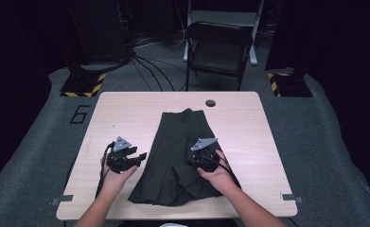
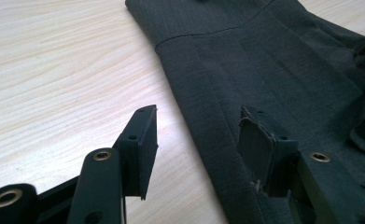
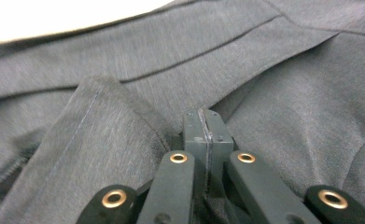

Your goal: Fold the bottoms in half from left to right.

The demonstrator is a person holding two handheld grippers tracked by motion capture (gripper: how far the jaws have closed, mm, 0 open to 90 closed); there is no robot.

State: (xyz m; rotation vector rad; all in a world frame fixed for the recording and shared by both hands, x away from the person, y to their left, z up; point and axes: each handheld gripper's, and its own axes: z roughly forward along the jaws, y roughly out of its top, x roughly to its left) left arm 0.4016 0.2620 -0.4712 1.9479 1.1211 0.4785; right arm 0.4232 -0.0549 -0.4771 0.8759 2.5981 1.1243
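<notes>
A dark grey garment [image 1: 173, 137] lies flat down the middle of the light wooden table [image 1: 126, 111], narrow at the far end and wide at the near edge. My left gripper [image 1: 139, 155] rests open just off the garment's left edge. In the left gripper view its jaws [image 2: 199, 135] straddle that edge [image 2: 264, 70], one over bare wood and one over cloth, with nothing pinched. My right gripper [image 1: 195, 161] sits on the garment's lower right part. In the right gripper view its jaws [image 3: 203, 116] are pressed together on a raised fold of the cloth [image 3: 101, 126].
A round cable hole [image 1: 210, 102] is in the table's far edge. A black folding chair [image 1: 218, 47] stands beyond the table, with cables and dark stands on the floor. Bare wood [image 2: 54, 70] lies left of the garment.
</notes>
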